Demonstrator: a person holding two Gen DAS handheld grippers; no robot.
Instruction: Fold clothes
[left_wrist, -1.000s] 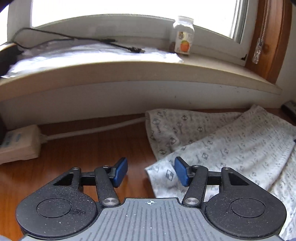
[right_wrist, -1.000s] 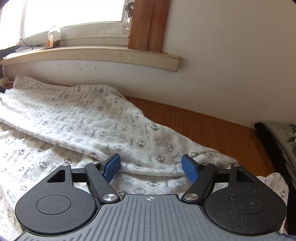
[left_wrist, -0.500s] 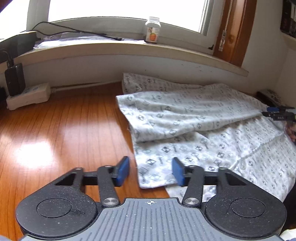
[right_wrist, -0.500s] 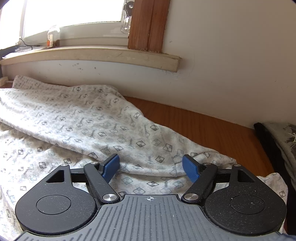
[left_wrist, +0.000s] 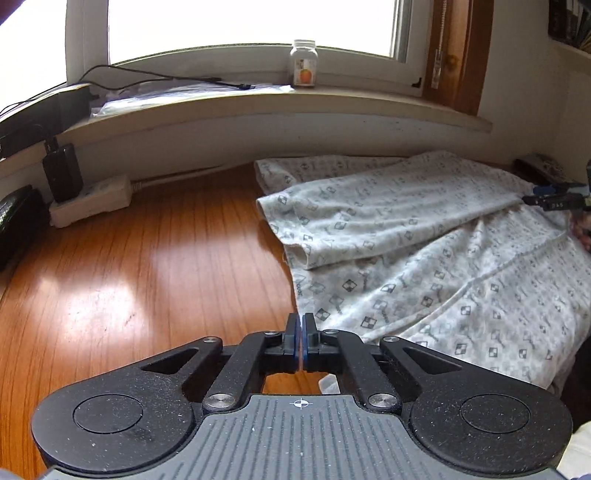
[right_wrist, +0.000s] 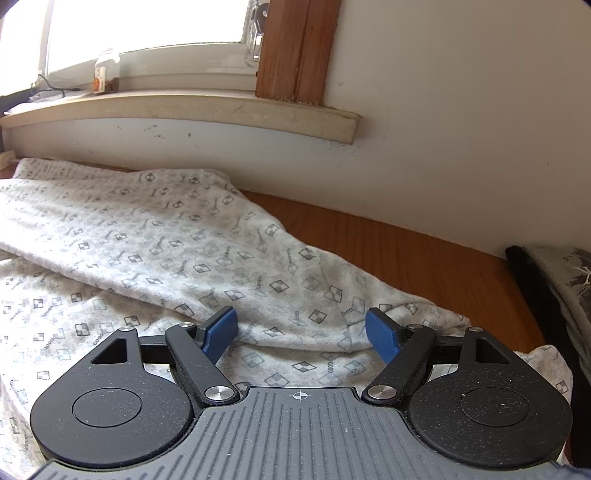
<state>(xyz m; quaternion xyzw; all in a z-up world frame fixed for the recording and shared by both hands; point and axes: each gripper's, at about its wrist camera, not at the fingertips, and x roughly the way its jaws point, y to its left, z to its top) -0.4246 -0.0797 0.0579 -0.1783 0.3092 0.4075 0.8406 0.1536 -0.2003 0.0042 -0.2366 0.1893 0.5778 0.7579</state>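
A white patterned garment (left_wrist: 424, 258) lies spread on the wooden table (left_wrist: 147, 266), one part folded over along its far side. My left gripper (left_wrist: 299, 328) is shut, its blue pads together at the garment's near left edge; no cloth shows between them. My right gripper (right_wrist: 301, 328) is open, low over a raised fold of the same garment (right_wrist: 166, 236), with its blue fingers (right_wrist: 221, 328) either side of that fold. The right gripper also shows in the left wrist view (left_wrist: 554, 199) at the garment's far right.
A window sill (left_wrist: 258, 99) runs along the back wall, with a small jar (left_wrist: 303, 63) and a black cable on it. A white power strip (left_wrist: 92, 199) with a black adapter sits at the left. A dark folded item (right_wrist: 554, 280) lies right of the garment.
My left gripper has pulled back from the wall toward the near left edge of the garment and has shut. My right gripper has stayed in place and open.
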